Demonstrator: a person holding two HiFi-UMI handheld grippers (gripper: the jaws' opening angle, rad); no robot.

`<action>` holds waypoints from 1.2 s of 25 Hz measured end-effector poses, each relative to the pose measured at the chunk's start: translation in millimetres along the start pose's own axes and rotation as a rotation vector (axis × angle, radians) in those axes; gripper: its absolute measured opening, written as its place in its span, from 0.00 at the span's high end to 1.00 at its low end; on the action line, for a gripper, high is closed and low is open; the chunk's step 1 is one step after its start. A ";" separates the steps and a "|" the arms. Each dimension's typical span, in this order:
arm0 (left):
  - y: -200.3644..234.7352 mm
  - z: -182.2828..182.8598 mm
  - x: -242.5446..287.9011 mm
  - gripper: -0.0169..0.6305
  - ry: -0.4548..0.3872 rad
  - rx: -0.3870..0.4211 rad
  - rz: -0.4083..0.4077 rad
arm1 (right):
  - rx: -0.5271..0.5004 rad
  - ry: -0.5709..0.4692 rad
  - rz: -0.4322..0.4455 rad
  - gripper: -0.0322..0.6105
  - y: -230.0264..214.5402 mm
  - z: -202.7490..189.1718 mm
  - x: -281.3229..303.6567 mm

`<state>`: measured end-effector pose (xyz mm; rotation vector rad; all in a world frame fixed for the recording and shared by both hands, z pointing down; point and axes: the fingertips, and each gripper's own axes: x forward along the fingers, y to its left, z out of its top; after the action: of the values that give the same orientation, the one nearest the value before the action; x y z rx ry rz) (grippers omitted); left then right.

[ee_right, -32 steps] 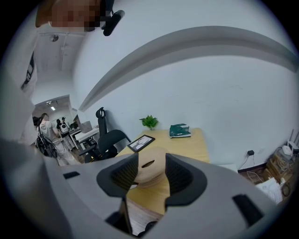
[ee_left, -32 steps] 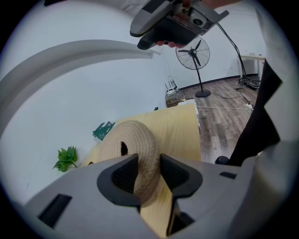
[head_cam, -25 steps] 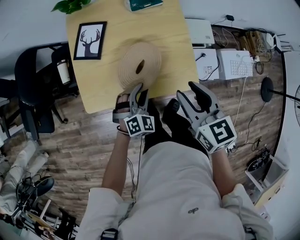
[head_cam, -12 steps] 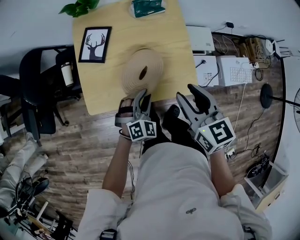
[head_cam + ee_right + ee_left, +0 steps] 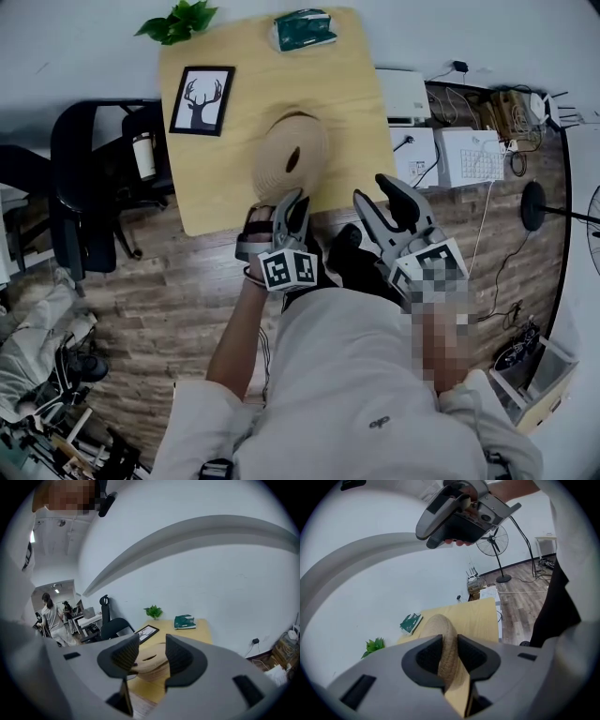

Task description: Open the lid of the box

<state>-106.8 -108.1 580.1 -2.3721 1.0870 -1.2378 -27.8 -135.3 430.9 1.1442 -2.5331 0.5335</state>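
Observation:
A round woven box (image 5: 292,155) with a lid that has a dark slot in its top sits near the front edge of the wooden table (image 5: 225,178). My left gripper (image 5: 291,204) is rolled to one side, its tips at the box's near rim. Its jaws are closing. In the left gripper view the box (image 5: 443,634) fills the gap between the dark pads (image 5: 426,656), and contact cannot be made out. My right gripper (image 5: 375,192) hangs open just off the table's front edge, to the right of the box, holding nothing. The box (image 5: 150,660) lies beyond it.
On the table stand a framed deer picture (image 5: 201,100), a green packet (image 5: 304,28) and a plant (image 5: 178,22) at the far edge. A black chair (image 5: 84,187) with a cup (image 5: 144,155) is at the left. White boxes (image 5: 469,155) and cables lie on the floor at the right.
My left gripper has moved forward to the box's near rim and its jaws have narrowed. The right gripper has hardly moved. The head view has shifted, bringing the table lower in the picture.

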 end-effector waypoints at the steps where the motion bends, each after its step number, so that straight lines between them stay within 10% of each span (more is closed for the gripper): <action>1: 2.2 2.4 -1.3 0.82 -0.005 -0.004 0.003 | -0.002 -0.001 0.000 0.70 0.6 1.9 -0.3; 18: 38.3 33.7 -26.4 0.84 -0.037 -0.091 0.081 | -0.023 -0.050 0.040 0.70 1.8 24.0 -3.9; 30: 54.7 65.6 -51.8 0.84 0.009 -0.325 0.217 | -0.070 -0.056 0.137 0.70 -19.4 33.4 -29.9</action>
<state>-101.2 -116.0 480.7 -2.3872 1.6063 -1.0653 1.8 -142.9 392.7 0.9799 -2.6693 0.4479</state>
